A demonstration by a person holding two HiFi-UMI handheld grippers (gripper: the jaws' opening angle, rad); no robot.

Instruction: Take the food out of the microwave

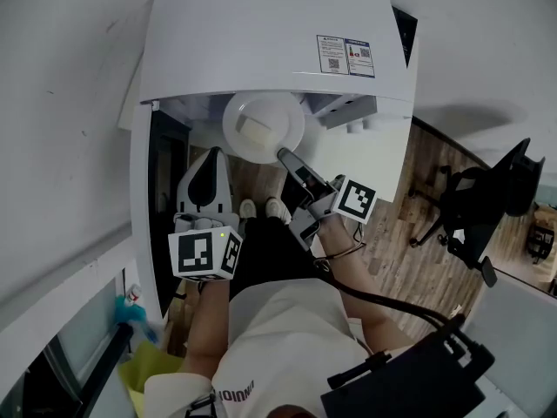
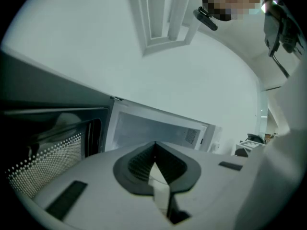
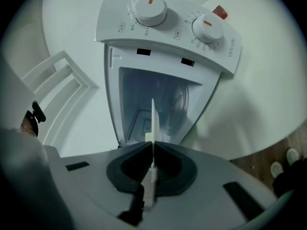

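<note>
A white microwave (image 1: 261, 33) stands with its door (image 1: 157, 190) swung open to the left. Just outside its mouth a white plate (image 1: 280, 114) carries a pale slab of food (image 1: 255, 131). My right gripper (image 1: 280, 153) is shut on the plate's near rim. In the right gripper view the plate (image 3: 152, 116) shows edge-on as a thin white line clamped in that gripper (image 3: 152, 145), with the microwave (image 3: 163, 32) and its open cavity behind. My left gripper (image 1: 211, 153) hangs beside the plate, shut and empty. Its own view shows this gripper (image 2: 154, 145) facing the cavity, the mesh door (image 2: 43, 162) at left.
Two knobs (image 3: 150, 9) sit on the microwave's control panel. A black office chair (image 1: 474, 207) stands on the wooden floor (image 1: 426, 259) at the right. The person's shoes (image 1: 261, 209) show below the plate. A blue and yellow object (image 1: 139, 338) lies at lower left.
</note>
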